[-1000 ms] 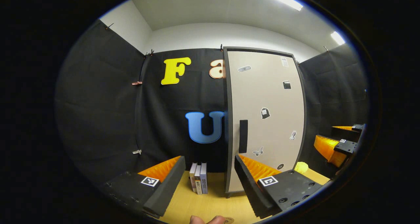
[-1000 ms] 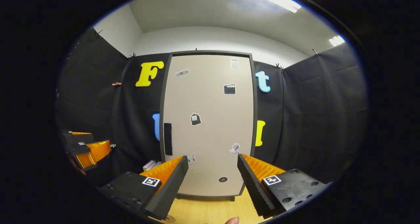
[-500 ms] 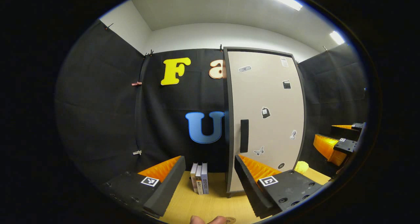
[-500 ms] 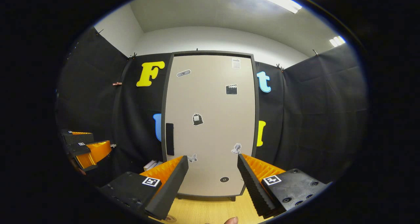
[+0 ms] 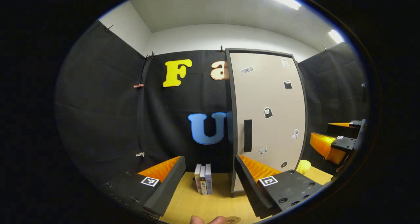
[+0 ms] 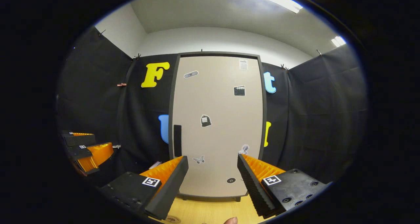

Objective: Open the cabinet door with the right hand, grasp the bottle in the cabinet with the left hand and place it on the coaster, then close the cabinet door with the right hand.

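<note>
The cabinet door [image 6: 216, 125] is standing shut, so the step in hand is judged to be the opening of it with the right hand; the bottle is presumably behind the door and cannot be seen. The right gripper [image 6: 212, 178] is facing the door squarely, short of it, with its fingers spread apart and holding nothing. The dark vertical handle [image 6: 177, 140] is sitting on the door's left edge, left of and above the gap between the fingers. To do this well, the right gripper should be carried left and up until the handle lies between the fingers, closed fully on it, and then drawn back in an arc about the far edge, where the hinges appear to be; a straight pull risks slipping off. The left gripper [image 5: 210, 181] is waiting over the desk [image 5: 210, 204] with fingers likewise apart and empty, pointing between the books [image 5: 203, 183] and the door's handle side. It is judged to be standing close to the door's likely swing path and should be kept back until the door is wide. What appears to be the coaster [image 5: 232, 220] is lying on the desk at the lower edge of the left gripper view, beside a fingertip of the person's hand [image 5: 207, 220].
</note>
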Available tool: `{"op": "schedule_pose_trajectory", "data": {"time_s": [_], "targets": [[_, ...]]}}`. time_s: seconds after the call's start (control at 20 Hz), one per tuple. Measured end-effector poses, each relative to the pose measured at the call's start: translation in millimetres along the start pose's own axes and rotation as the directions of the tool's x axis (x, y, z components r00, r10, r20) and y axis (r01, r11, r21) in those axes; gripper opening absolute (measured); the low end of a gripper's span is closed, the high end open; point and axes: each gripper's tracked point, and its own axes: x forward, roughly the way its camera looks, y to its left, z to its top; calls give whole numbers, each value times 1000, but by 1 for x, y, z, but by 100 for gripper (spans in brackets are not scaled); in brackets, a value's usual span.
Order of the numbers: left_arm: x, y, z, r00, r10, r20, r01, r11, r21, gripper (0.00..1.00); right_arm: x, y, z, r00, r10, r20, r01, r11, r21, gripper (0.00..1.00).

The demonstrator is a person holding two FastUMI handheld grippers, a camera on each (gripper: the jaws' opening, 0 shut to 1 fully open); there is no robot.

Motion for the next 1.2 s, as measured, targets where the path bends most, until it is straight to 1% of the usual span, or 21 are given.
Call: {"op": "schedule_pose_trajectory", "data": {"time_s": [0.15, 0.25, 0.35, 0.5, 0.75, 0.9, 1.0, 1.05, 1.1, 1.15, 1.2], "targets": [[-3, 9, -5, 1000, 6, -6, -6, 1000, -15, 95, 24, 26, -1, 999, 45, -1, -45, 999, -13, 97], [-4, 16, -10, 1000, 15, -8, -15, 1000, -4, 95, 44, 45, -3, 997, 76, 3, -76, 997, -7, 97], [-6, 24, -14, 1000, 25, -10, -25, 1000, 7, 95, 65, 63, -5, 996, 92, 10, -92, 996, 3, 97], [-9, 32, -24, 999, 30, -20, -30, 1000, -8, 95, 101, 86, -18, 994, 108, 0, -108, 994, 21, 97], [-11, 50, -40, 998, 49, -44, -49, 999, -1, 95, 168, 102, -48, 996, 74, -44, -72, 996, 49, 98], [-11, 60, -51, 996, 69, -59, -69, 998, 2, 95, 205, 104, -57, 998, 44, -49, -40, 996, 79, 98], [-12, 68, -58, 994, 82, -73, -83, 997, -10, 95, 226, 105, -63, 998, 31, -51, -27, 996, 85, 92], [-13, 70, -59, 993, 85, -79, -87, 996, -16, 95, 234, 107, -68, 998, 31, -61, -26, 995, 94, 83], [-13, 73, -62, 992, 89, -84, -91, 996, -20, 95, 239, 104, -76, 996, -1, -89, 10, 995, 100, 79], [-13, 76, -63, 992, 95, -88, -97, 995, -20, 95, 236, 112, -69, 998, 17, -64, -10, 993, 116, 66], [-15, 80, -64, 991, 103, -88, -105, 994, -21, 95, 232, 109, -72, 997, 18, -80, -11, 996, 91, 54]]}}
